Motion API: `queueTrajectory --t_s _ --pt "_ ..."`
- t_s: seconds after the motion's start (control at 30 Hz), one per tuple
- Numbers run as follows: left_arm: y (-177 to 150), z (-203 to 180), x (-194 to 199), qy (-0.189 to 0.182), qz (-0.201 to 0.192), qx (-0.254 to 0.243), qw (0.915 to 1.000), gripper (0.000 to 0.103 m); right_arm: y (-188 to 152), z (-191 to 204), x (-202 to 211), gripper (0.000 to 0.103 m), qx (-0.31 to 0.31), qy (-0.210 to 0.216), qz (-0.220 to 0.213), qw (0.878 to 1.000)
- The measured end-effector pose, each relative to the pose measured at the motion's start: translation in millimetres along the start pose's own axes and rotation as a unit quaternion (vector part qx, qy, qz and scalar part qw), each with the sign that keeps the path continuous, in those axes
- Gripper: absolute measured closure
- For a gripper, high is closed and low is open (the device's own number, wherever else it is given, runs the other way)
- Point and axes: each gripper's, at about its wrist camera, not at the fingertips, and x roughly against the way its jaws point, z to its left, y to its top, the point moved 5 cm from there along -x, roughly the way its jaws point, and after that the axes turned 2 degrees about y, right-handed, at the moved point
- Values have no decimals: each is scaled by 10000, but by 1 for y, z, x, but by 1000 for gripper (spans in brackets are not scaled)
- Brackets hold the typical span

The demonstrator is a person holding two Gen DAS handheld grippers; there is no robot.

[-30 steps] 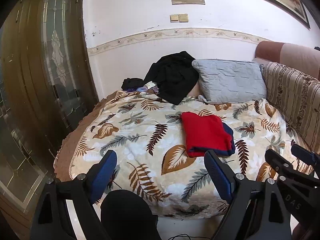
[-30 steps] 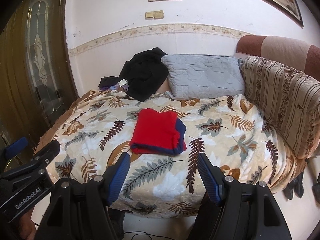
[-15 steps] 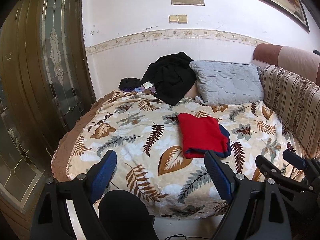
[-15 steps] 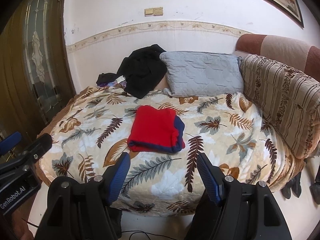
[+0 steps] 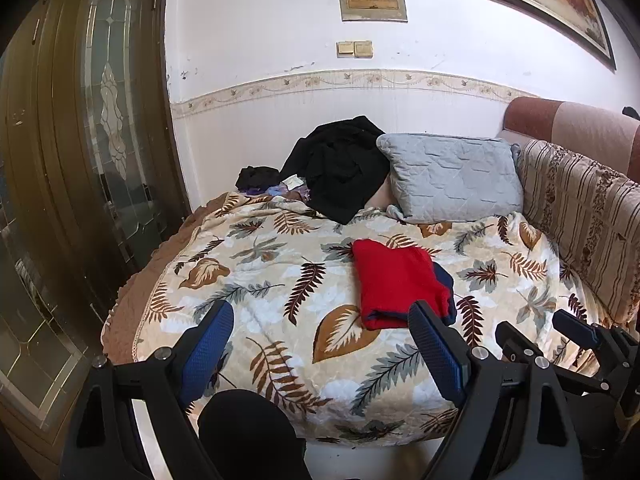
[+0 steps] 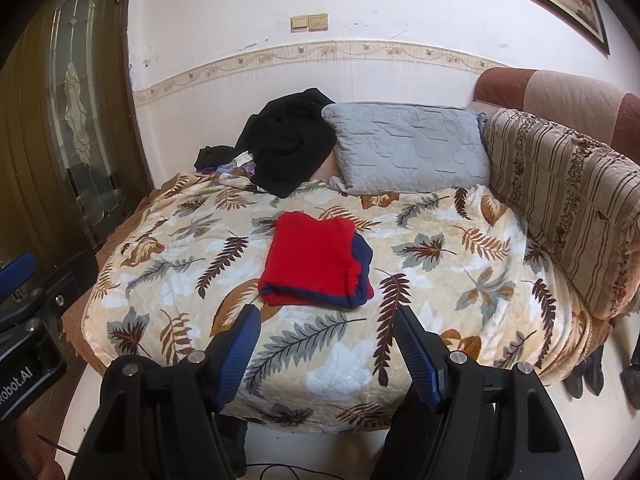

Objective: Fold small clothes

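Note:
A folded red garment with a navy edge (image 5: 400,280) lies in the middle of the leaf-patterned bed cover (image 5: 260,272); it also shows in the right wrist view (image 6: 316,266). My left gripper (image 5: 320,332) is open and empty, held back off the bed's near edge, left of the garment. My right gripper (image 6: 326,336) is open and empty, held off the near edge just in front of the garment. The right gripper's body shows in the left wrist view (image 5: 560,344); the left gripper's body shows in the right wrist view (image 6: 36,300).
A black garment heap (image 6: 288,144) and a grey pillow (image 6: 408,148) lie at the head of the bed by the white wall. A striped sofa back (image 6: 560,200) runs along the right. A wooden door with glass (image 5: 80,160) stands at the left.
Both grippers have drawn back from the bed, so the bed and the folded garment look farther away. Both stay open and empty.

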Motion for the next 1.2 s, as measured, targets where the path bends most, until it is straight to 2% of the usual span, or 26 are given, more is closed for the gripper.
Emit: queueTrajectory --t_s 0.37,1.2 --pt "4 -3 2 -6 -79 -67 9999 14 3 0 0 30 4 22 -3 10000" --pt "1 -9 -7 -53 70 -174 9998 14 2 -2 -7 30 -38 18 79 10000"
